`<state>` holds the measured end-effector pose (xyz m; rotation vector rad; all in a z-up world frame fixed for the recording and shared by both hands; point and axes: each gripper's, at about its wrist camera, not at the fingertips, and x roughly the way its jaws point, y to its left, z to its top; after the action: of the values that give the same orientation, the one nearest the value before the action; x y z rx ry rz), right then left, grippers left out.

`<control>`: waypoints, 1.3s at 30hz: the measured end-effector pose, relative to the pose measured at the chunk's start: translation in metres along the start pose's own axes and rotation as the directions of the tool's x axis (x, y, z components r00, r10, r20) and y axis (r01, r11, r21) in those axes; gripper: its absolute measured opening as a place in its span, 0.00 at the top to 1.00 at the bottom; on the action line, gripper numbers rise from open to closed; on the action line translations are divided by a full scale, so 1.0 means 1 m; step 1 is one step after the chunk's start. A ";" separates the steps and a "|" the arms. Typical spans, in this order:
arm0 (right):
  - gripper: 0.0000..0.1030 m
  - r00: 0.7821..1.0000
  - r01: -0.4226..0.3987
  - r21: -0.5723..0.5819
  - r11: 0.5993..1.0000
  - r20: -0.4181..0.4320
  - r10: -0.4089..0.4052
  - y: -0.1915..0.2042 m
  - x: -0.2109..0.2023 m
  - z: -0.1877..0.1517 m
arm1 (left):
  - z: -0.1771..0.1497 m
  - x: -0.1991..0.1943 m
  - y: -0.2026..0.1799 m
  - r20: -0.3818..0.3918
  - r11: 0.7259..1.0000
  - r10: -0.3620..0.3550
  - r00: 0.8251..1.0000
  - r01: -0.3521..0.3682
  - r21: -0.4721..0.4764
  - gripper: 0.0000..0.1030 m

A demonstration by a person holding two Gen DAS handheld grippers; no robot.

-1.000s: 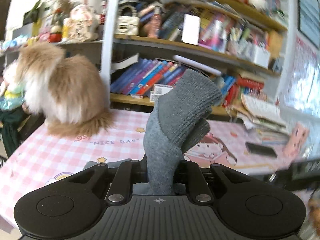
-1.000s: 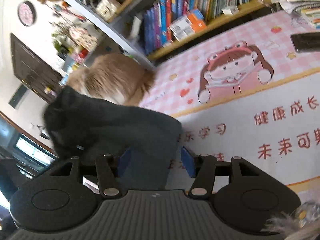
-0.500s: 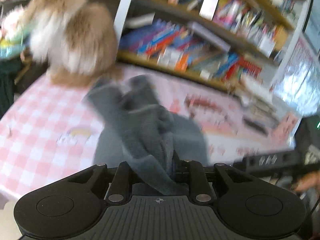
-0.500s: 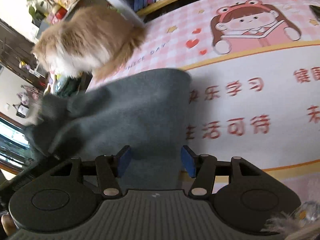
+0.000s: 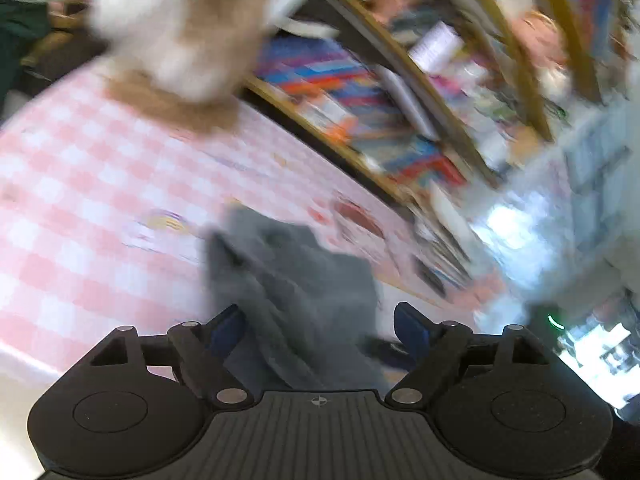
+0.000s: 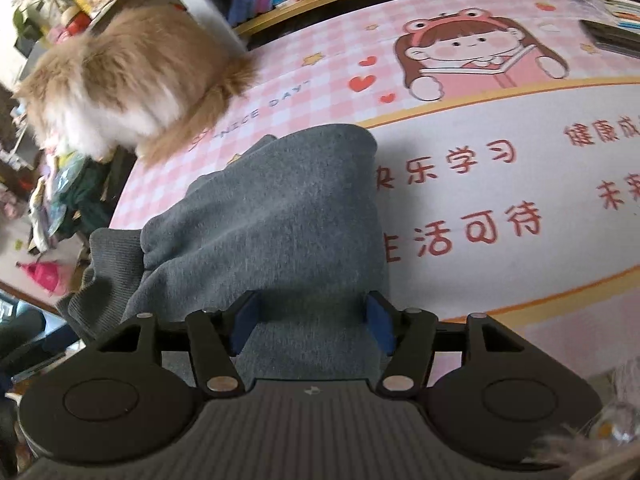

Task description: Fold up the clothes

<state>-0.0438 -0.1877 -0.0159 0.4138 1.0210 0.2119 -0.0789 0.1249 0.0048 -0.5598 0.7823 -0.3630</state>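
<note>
Item: grey knit garment (image 6: 280, 216), sweatshirt-weight, ribbed cuff at near left. Location: pink checked table mat (image 6: 500, 312), left-centre, lying in a loose fold, cuff end trailing over the near-left table edge.

Change noted: a second ago pinched tight and lifted in the left gripper (image 5: 320, 328); half a second ago swinging down, blurred; now dropped onto the mat. Left jaws opening, well spread, blue pads (image 5: 224, 330) clear of the cloth, garment between them but not pressed. Released, by the look of it.

Right gripper (image 6: 308, 326): about half open, hardly altered across the second. Cloth fills the gap between its blue pads; pads seem to touch the sides of the fabric, yet no visible squeeze. Hold or mere straddle: cannot tell.

Meaning for task, as judgement: one fold laid over and let go; next a re-grasp of a fresh edge or a smoothing pass. Fold not tidy: upper layer bulges, cuff hangs off.

Hidden or unclear:
- Left wrist view heavily motion-blurred; garment outline, bookshelf (image 5: 400, 92) contents and mat print unreadable.
- Near portion of garment covered by both gripper bodies; lower hem unseen.
- Garment type (sleeve, trouser leg) not determinable.
- Fluffy tan-and-white cat (image 6: 132, 84) at far left of mat, head out of sight; close to the garment's far edge, apart from it.
- Dark flat object, far right, cropped.
</note>
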 end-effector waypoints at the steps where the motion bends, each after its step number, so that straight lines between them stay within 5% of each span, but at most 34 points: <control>1: 0.44 1.000 0.005 0.004 1.000 0.008 -0.005 0.000 -0.002 -0.001 | 0.003 0.003 0.004 -0.001 0.998 0.056 0.998 -0.056 0.005 0.20; 3: 0.44 1.000 0.004 0.010 1.000 0.025 -0.005 0.002 -0.005 -0.002 | 0.006 0.013 0.009 -0.029 0.995 0.095 0.995 -0.094 0.035 0.21; 6: 0.44 0.999 -0.003 0.008 1.000 0.032 0.003 0.005 -0.005 -0.002 | 0.009 0.027 0.013 -0.036 1.000 0.026 0.999 -0.026 0.010 0.20; 10: 0.44 0.999 0.004 0.012 1.000 0.033 -0.004 0.006 -0.003 -0.003 | 0.014 0.049 0.023 -0.070 0.998 0.015 0.997 -0.020 -0.061 0.26; 12: 0.44 0.999 0.008 0.017 1.000 0.033 -0.009 0.006 -0.001 -0.004 | 0.019 0.049 0.023 -0.065 0.996 -0.032 0.997 0.027 -0.082 0.86; 15: 0.44 0.999 0.016 0.037 0.999 0.032 -0.017 0.003 0.000 -0.005 | 0.034 0.028 -0.002 0.031 0.990 -0.138 0.990 0.137 0.022 0.90; 18: 0.41 0.999 0.002 0.055 0.999 0.042 -0.004 0.002 -0.002 -0.005 | 0.050 0.009 -0.028 0.100 0.964 -0.235 0.967 0.219 0.149 0.90; 20: 0.41 0.998 -0.007 0.052 0.999 0.055 0.004 0.004 -0.004 -0.004 | 0.052 0.019 -0.020 0.088 0.976 -0.176 0.981 0.162 0.145 0.90; 23: 0.40 0.999 0.000 0.031 1.000 0.041 -0.001 0.009 -0.001 -0.004 | 0.036 0.056 0.031 -0.053 0.999 -0.015 0.998 0.017 0.031 0.88; 25: 0.40 1.000 0.004 0.017 1.000 0.027 -0.005 0.011 0.001 -0.005 | 0.024 0.056 0.050 -0.044 0.999 -0.032 0.999 0.030 -0.027 0.83; 26: 0.40 1.000 0.009 0.012 1.000 0.022 -0.009 0.012 0.002 -0.005 | 0.021 0.050 0.054 -0.017 0.995 -0.069 0.997 0.068 -0.068 0.73; 27: 0.39 1.000 0.013 0.012 1.000 0.020 -0.014 0.012 0.002 -0.005 | 0.021 0.046 0.058 0.001 0.988 -0.105 0.994 0.104 -0.115 0.52; 29: 0.39 1.000 0.013 0.020 1.000 0.019 -0.014 0.011 0.003 -0.005 | 0.021 0.044 0.064 0.002 0.973 -0.125 0.992 0.123 -0.195 0.24; 35: 0.36 1.000 0.004 0.031 0.999 0.015 -0.004 0.012 0.006 -0.003 | 0.012 0.052 0.058 -0.065 0.969 -0.129 0.989 0.112 -0.221 0.24; 39: 0.35 1.000 0.003 0.051 0.999 0.000 -0.003 0.010 0.012 -0.002 | 0.008 0.074 0.051 -0.109 0.984 -0.101 0.989 0.083 -0.157 0.25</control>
<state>-0.0388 -0.1735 -0.0218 0.4587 1.0286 0.1829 -0.0189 0.1310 -0.0618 -0.7247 0.9040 -0.4266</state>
